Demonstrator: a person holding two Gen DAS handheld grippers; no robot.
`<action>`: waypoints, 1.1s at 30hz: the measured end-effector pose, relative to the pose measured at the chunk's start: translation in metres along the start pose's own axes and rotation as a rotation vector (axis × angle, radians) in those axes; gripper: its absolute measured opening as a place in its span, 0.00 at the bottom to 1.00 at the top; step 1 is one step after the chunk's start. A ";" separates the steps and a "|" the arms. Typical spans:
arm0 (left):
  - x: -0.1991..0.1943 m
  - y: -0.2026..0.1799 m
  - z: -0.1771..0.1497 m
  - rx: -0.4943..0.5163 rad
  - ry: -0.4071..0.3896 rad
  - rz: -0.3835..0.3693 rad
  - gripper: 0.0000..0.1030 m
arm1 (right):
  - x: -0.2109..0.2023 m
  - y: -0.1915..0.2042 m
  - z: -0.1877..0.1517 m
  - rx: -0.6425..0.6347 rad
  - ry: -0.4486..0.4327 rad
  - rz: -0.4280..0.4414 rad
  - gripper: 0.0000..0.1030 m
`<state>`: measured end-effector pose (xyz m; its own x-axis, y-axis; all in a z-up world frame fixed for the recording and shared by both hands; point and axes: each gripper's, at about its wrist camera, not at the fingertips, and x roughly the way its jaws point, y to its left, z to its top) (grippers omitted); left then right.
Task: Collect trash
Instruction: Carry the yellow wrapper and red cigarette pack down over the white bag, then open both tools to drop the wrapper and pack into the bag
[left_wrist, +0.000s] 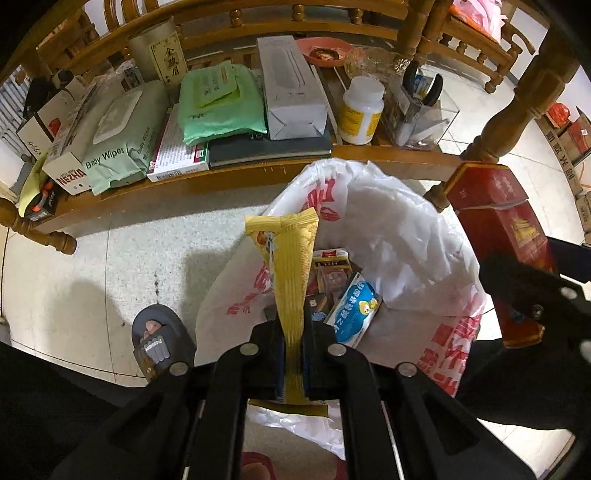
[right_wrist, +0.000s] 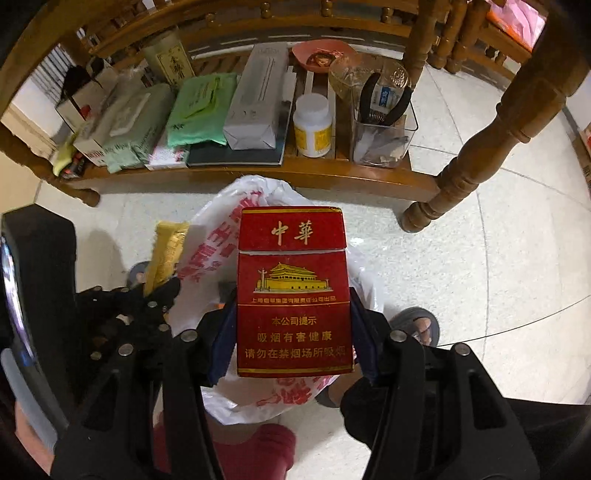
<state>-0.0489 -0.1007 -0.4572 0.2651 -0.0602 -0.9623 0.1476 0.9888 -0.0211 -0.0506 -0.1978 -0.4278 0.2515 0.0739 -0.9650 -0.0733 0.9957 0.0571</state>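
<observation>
In the left wrist view, a flat yellow foil wrapper (left_wrist: 291, 273) is being pinched between the closed fingers of the left gripper (left_wrist: 293, 354), above the white red-printed plastic bag (left_wrist: 399, 229). In the right wrist view, a red cardboard cigarette pack (right_wrist: 293, 291) is being clamped at its sides by the right gripper (right_wrist: 293, 332), over the same bag.

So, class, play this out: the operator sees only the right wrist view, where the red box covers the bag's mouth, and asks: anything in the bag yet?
Observer: Yes, a blue packet and small boxes lie inside the bag.
Operator: Is the left claw gripping its wrapper properly?
Observer: The left claw is shut flat on the yellow wrapper, over the bag's mouth.
</observation>
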 end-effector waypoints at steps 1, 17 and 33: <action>0.004 0.000 -0.001 0.002 0.010 0.007 0.07 | 0.004 -0.001 0.000 0.010 0.009 0.009 0.52; 0.021 0.000 -0.009 0.035 0.033 0.039 0.09 | 0.026 0.008 -0.001 0.026 0.052 0.021 0.53; 0.014 0.002 -0.009 0.017 0.018 0.022 0.77 | 0.028 0.004 -0.001 0.058 0.057 0.015 0.75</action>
<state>-0.0533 -0.0982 -0.4734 0.2518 -0.0355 -0.9671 0.1582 0.9874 0.0049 -0.0450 -0.1922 -0.4551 0.1955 0.0875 -0.9768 -0.0199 0.9962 0.0853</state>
